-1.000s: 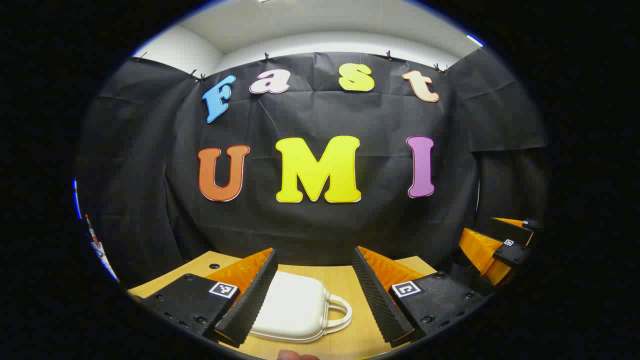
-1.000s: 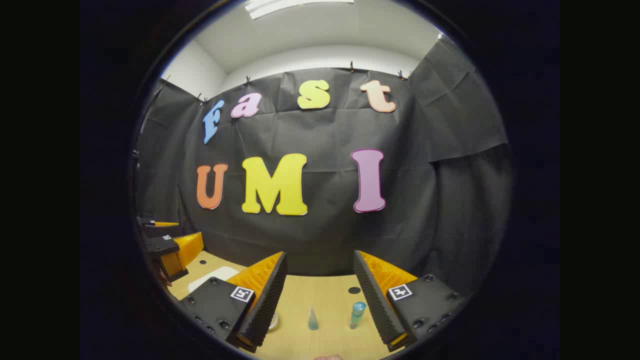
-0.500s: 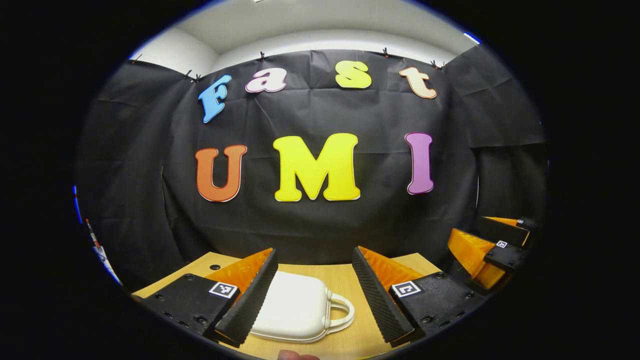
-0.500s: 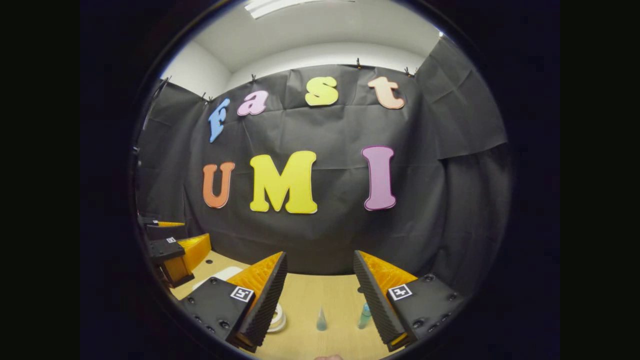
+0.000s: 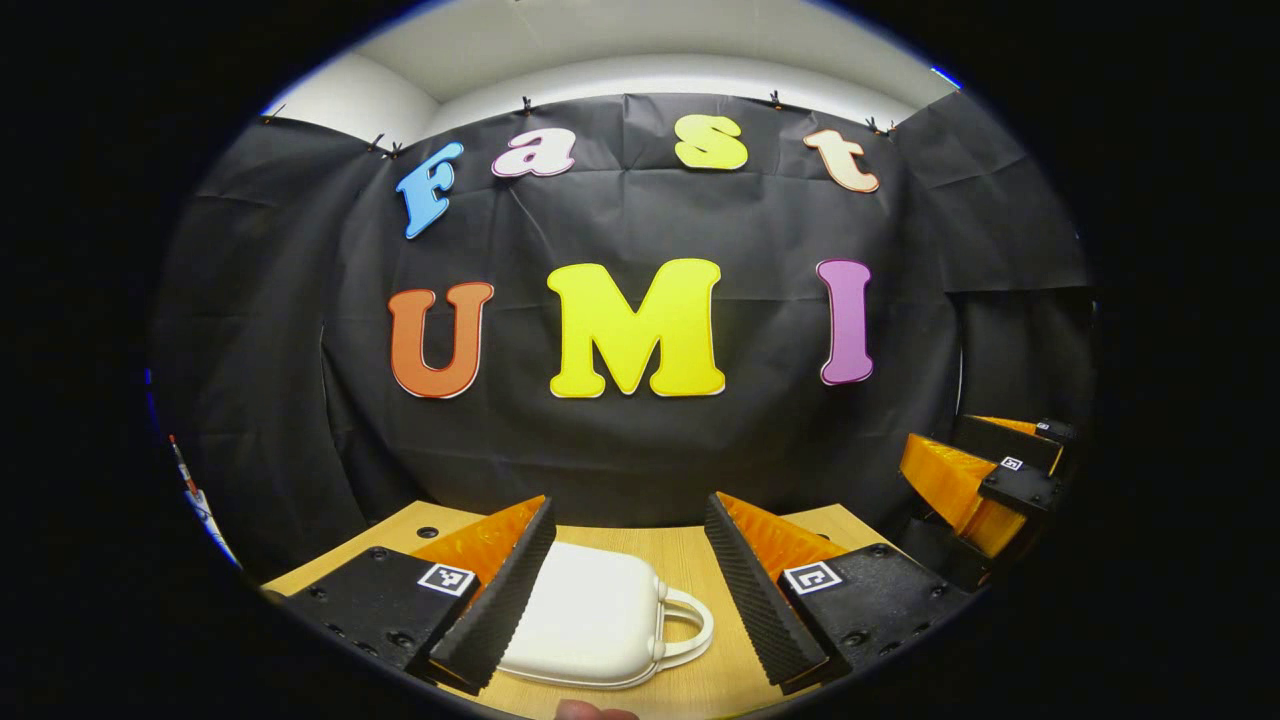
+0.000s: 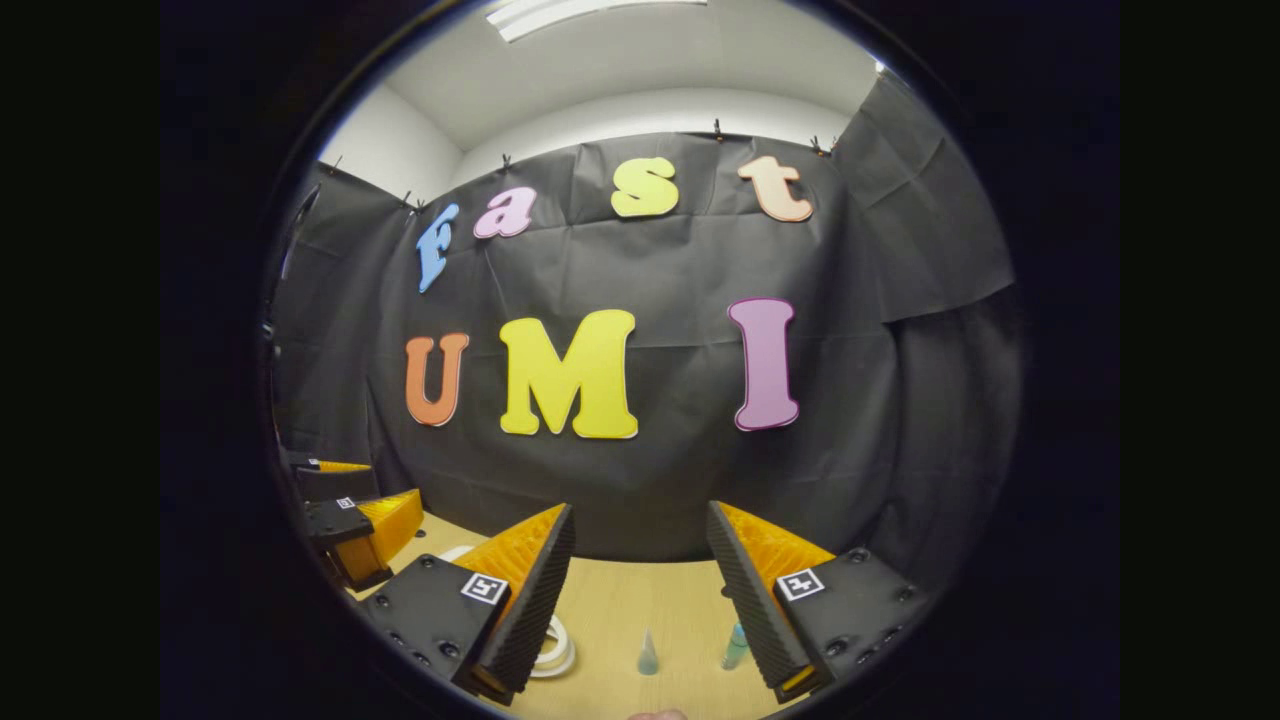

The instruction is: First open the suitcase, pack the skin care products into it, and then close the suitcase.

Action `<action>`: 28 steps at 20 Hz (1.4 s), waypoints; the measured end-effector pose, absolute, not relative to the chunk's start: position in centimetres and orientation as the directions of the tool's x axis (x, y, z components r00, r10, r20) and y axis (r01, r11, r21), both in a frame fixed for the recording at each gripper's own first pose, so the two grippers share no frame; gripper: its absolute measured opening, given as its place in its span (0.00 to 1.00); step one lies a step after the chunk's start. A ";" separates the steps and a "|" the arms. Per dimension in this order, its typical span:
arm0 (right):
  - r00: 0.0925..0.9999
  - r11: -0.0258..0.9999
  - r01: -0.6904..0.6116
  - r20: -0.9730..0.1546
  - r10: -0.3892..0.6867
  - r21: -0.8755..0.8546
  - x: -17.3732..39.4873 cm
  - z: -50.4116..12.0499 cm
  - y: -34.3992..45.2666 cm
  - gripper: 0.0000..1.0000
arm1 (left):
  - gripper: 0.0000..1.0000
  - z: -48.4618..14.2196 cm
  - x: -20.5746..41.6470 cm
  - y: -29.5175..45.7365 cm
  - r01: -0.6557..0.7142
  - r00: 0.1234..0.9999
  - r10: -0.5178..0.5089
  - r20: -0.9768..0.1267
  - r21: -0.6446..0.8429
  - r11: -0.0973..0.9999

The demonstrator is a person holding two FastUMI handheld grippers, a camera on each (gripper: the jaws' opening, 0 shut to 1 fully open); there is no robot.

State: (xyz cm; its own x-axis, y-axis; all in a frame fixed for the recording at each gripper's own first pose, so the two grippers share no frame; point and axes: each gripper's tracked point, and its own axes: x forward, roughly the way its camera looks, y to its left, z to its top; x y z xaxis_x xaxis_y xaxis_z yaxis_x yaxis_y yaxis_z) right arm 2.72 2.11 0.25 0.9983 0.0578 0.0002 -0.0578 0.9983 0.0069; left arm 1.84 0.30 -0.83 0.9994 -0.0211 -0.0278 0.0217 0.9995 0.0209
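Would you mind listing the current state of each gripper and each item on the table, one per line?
left gripper: open, holding nothing, above the table.
right gripper: open, holding nothing.
suitcase: closed, lying flat on the table, handle toward the right.
cone-shaped bottle: upright on the table.
teal bottle: upright, partly hidden behind a finger of the right gripper.
round white jar: on the table, partly hidden; lid state unclear.

Both grippers' ribbed jaws sit on screwed black mounts bearing square markers.

Even, bright light from a ceiling strip lamp [image 6: 590, 12] above the right gripper; sharp centres, strong fisheye bending at the edges, faint shadows.
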 end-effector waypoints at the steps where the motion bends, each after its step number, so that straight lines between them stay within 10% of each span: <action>1: 0.998 0.998 -0.059 -0.010 0.059 -0.002 2.6 -0.2 1.9 0.79 | 0.96 -1.2 2.1 -0.1 0.043 0.999 -0.042 -0.034 0.038 0.998; 13: 0.993 0.997 0.051 -0.103 -0.056 -0.051 2.7 -4.5 -8.8 0.78 | 0.99 -12.9 3.4 -5.9 0.264 0.944 -0.167 -0.285 0.343 0.901; 28: 0.965 0.991 0.127 -0.228 -0.132 -0.034 1.6 -9.8 -18.3 0.79 | 0.94 -27.1 6.9 -6.5 0.435 0.848 0.023 -0.530 0.719 0.542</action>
State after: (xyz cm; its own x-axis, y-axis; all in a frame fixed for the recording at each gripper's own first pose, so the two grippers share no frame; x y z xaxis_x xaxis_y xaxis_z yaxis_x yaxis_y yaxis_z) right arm 1.63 -18.27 -9.82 0.9647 -0.1317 -0.2281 0.1272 0.9913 -0.0344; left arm 6.92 -6.49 -27.12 0.8478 0.0227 -0.5299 0.4349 0.5422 0.7189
